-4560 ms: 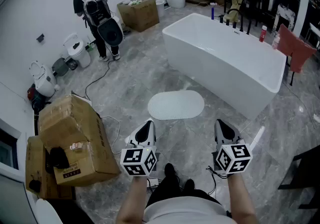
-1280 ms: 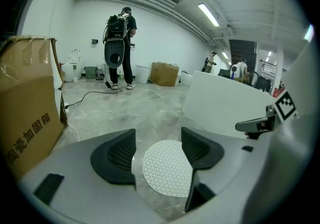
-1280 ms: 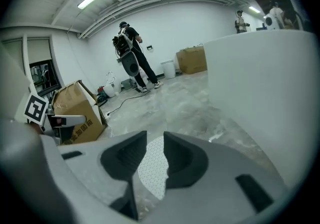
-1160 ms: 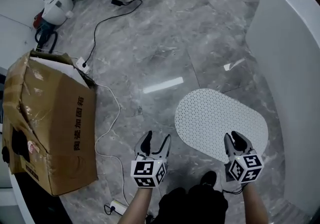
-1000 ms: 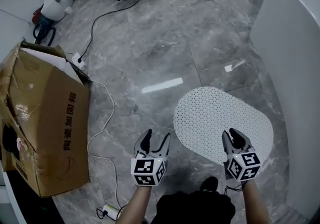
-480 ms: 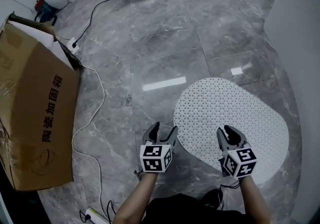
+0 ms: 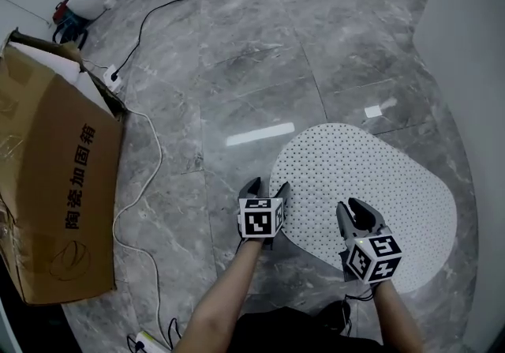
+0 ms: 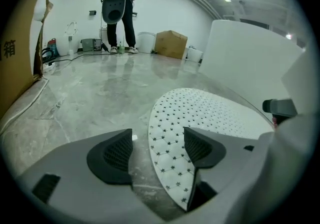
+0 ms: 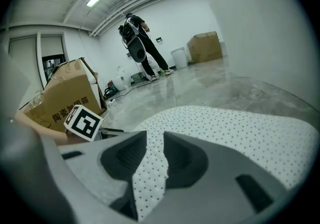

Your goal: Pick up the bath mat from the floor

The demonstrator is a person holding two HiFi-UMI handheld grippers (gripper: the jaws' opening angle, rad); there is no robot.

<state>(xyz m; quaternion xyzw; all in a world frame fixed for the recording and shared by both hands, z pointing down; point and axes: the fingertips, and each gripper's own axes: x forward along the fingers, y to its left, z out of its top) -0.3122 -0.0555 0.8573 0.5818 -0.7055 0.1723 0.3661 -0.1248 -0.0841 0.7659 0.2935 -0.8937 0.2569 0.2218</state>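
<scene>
The white oval bath mat [image 7: 371,185] with small dots lies flat on the grey marble floor. My left gripper [image 7: 267,188] is at the mat's left edge. In the left gripper view its jaws are opening wide, and the bath mat's [image 8: 200,115] edge lies between them. The left gripper's [image 8: 157,150] pads do not press on the mat. My right gripper [image 7: 357,214] is over the mat's near edge. In the right gripper view a raised fold of the bath mat [image 9: 240,128] fills the narrow gap of the right gripper [image 9: 152,160], pinched between the pads.
A big cardboard box [image 7: 55,178] stands at the left, with a white cable [image 7: 154,162] running along the floor beside it. The white bathtub wall [image 7: 473,35] rises at the right. Far off, a person [image 8: 117,12] stands near another box [image 8: 170,43].
My left gripper has moved right and forward to the mat's left edge, with its jaws wider. The right gripper stays at the mat's near edge.
</scene>
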